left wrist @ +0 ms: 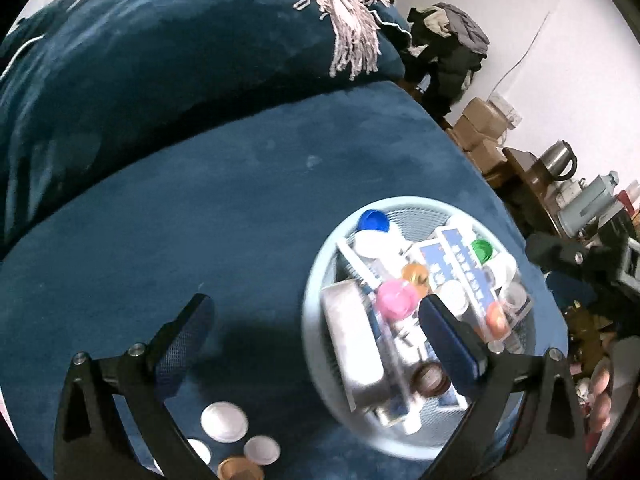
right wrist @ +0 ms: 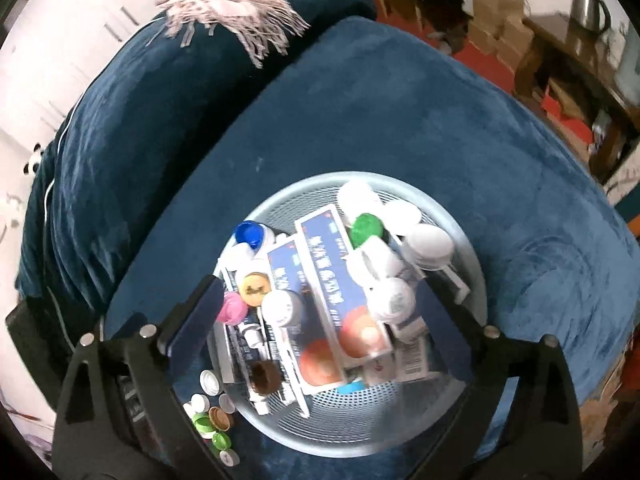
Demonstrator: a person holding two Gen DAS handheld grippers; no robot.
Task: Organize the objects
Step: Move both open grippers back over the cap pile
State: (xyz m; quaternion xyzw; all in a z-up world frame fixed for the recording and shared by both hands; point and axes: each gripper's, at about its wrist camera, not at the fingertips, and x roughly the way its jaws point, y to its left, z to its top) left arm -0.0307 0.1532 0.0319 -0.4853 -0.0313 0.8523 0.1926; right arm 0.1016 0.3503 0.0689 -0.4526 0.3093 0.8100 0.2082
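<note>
blue cushion [right wrist: 400,100], mesh basket [right wrist: 460,240] holding bottles, boxes

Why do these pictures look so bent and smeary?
Both views use fisheye lenses, so the sofa bulges and corners go black. Left wrist view: the basket contents are motion-smeared. Right wrist view: boxes are sharper, background is blurred.

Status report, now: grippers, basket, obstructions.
Left gripper open, empty. Right gripper open over basket. Basket packed. Loose caps beside it.

Packed basket [right wrist: 460,236], loose caps [right wrist: 212,412] beside it, bare cushion [left wrist: 240,200] beyond
</note>
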